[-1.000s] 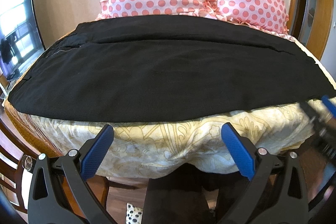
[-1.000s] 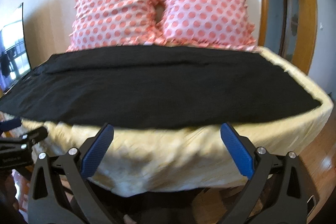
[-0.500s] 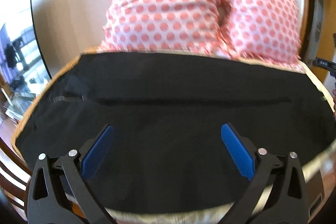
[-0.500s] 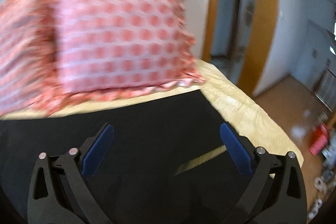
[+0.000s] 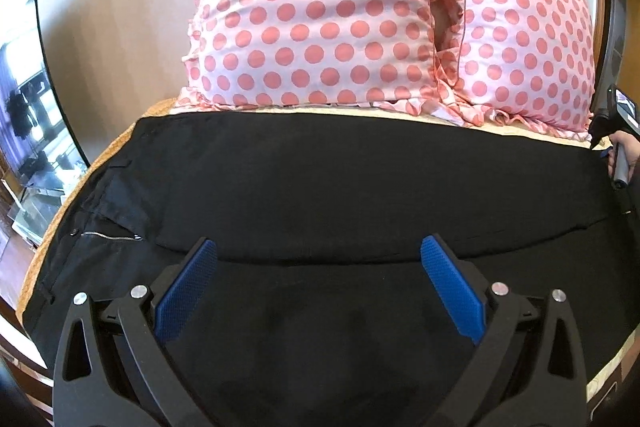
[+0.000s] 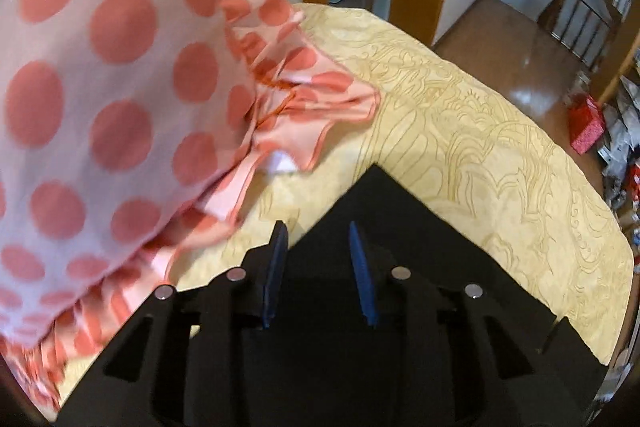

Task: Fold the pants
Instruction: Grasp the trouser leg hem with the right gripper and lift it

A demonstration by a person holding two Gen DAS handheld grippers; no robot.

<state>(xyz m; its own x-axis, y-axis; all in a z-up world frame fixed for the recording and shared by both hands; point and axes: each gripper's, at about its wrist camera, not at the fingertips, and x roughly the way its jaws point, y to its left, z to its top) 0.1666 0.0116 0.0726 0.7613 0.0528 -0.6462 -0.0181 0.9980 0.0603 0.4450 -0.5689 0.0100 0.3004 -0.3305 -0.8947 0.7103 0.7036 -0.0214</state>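
Note:
Black pants (image 5: 320, 179) lie flat across the bed, with the zipper and waistband at the left. My left gripper (image 5: 320, 251) hovers open over the near half of the pants, nothing between its blue pads (image 5: 188, 287). The right gripper (image 6: 316, 231) points down at the pants' far right corner (image 6: 400, 227). Its jaws are closing. The cloth's edge lies between them, and a gap still shows between the pads. In the left wrist view a hand holds that gripper (image 5: 608, 151) at the right edge.
Two pink polka-dot pillows (image 5: 320, 11) stand against the wall behind the pants. One pillow's frill (image 6: 280, 131) lies close to the right gripper. The yellow patterned bedsheet (image 6: 480, 131) runs to the bed's right edge. Beyond it are a wooden floor and a doorway.
My left gripper moved from the bed's front edge forward over the pants. The right gripper swung right to the pants' far corner by the pillow, and its jaws narrowed.

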